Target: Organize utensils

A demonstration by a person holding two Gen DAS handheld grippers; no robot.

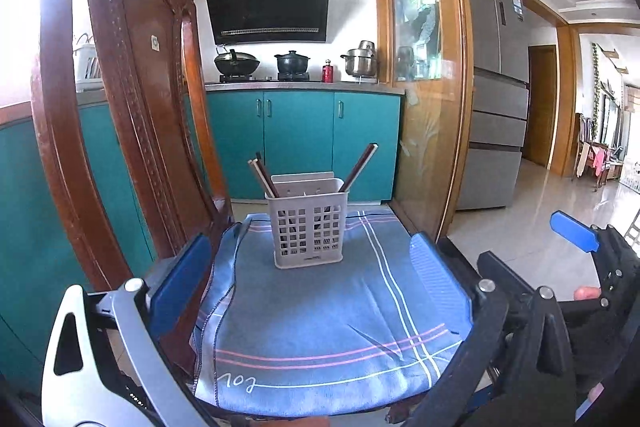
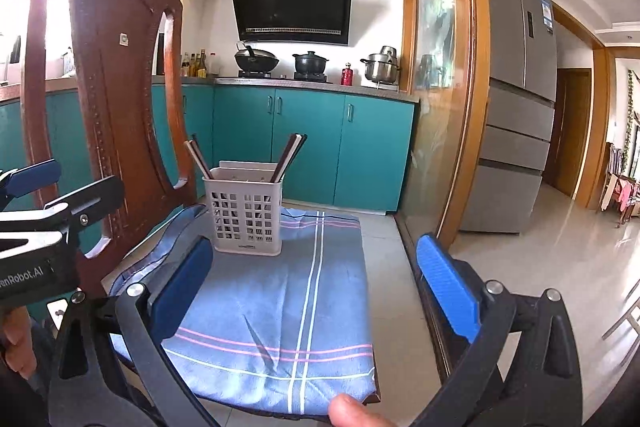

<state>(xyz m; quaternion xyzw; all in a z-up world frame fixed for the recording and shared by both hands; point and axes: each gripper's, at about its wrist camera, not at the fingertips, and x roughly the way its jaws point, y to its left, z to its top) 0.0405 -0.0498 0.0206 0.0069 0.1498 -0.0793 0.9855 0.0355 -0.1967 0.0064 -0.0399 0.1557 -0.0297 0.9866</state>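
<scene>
A pale grey slotted utensil basket (image 1: 307, 227) (image 2: 245, 213) stands upright on a blue striped cloth (image 1: 320, 311) (image 2: 288, 307) that covers a chair seat. Dark brown chopsticks lean out of it, some to the left (image 1: 262, 175) (image 2: 199, 155) and some to the right (image 1: 361, 165) (image 2: 289, 155). My left gripper (image 1: 308, 275) is open, well short of the basket, with nothing between its blue pads. My right gripper (image 2: 316, 279) is also open and empty, back from the basket. In the left wrist view the right gripper (image 1: 576, 239) shows at the right edge.
The carved wooden chair back (image 1: 120, 107) (image 2: 108, 87) rises close on the left. Behind are teal cabinets (image 1: 300, 143), a stove with pots (image 1: 292, 63), a glass sliding door (image 2: 436, 67) and a grey fridge (image 2: 516, 107). A fingertip (image 2: 352, 413) shows at the bottom edge.
</scene>
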